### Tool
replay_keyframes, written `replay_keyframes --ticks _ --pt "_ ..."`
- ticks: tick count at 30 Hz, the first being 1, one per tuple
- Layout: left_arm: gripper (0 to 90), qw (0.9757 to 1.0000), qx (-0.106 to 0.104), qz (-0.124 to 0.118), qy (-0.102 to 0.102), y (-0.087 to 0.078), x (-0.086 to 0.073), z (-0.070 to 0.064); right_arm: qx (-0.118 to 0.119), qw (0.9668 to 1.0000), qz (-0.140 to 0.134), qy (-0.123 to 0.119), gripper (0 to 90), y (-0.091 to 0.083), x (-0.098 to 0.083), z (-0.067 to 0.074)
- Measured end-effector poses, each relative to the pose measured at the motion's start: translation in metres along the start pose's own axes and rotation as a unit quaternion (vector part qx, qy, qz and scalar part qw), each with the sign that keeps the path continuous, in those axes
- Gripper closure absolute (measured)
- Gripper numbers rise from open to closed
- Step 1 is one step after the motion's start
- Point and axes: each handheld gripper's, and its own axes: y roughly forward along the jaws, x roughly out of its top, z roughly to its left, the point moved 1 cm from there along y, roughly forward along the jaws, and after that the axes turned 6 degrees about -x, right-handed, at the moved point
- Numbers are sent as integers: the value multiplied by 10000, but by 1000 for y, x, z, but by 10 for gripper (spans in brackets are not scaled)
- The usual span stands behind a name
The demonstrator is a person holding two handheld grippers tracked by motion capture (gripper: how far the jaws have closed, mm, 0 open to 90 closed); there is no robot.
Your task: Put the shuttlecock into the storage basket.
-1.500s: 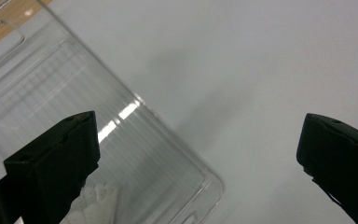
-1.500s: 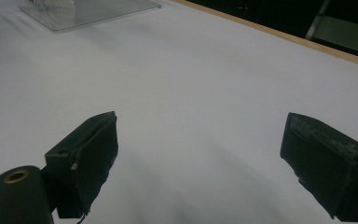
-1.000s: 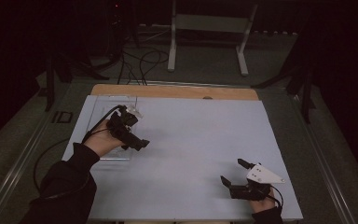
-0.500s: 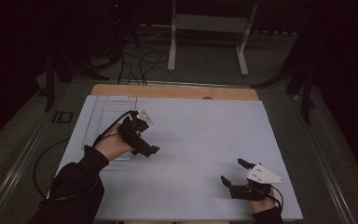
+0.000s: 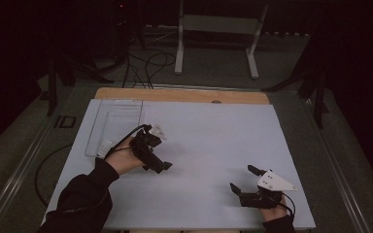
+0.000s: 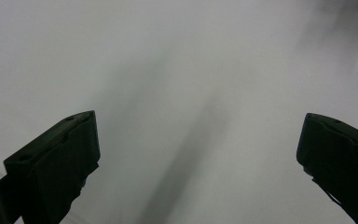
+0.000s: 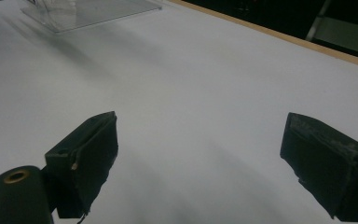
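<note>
- Dark room all around, with a big white table in the middle and a wooden strip along its far edge.
- Past the table stands a white metal frame, and cables lie on the floor.
- At the far left of the table lies a clear plastic tray. It is flat and see-through, so I cannot tell if anything is in it.
- The left gripper is just beside the tray, on its near right side, and points down at the bare white top. Its fingers are wide apart and hold nothing.
- The blurry left gripper view may mean that the hand is moving.
- The right gripper rests low at the near right corner, well apart from the tray. Its fingers are wide apart too, and empty.
- The right gripper looks across the table, and the tray shows far off at the top.
- I think the right hand waits out of the way so that the left one has room.
- Both sets of fingers are spread, likely ready to grab.
</note>
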Motion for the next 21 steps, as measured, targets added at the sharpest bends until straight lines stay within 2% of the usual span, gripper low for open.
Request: replay_keyframes --ticks 4,8,12,21 --pt "1 9999 -80 -74 7 3 -3 -2 7 10000 10 -4 113 0 0 0" --pt "1 9998 -172 1 62 9 -7 -5 2 10000 7 -3 113 0 0 0" --pt "1 9996 -246 -64 93 15 -11 -9 6 10000 3 4 113 0 0 0" --pt "1 9995 -240 -135 164 20 -21 -15 6 10000 16 -2 113 -1 0 0"
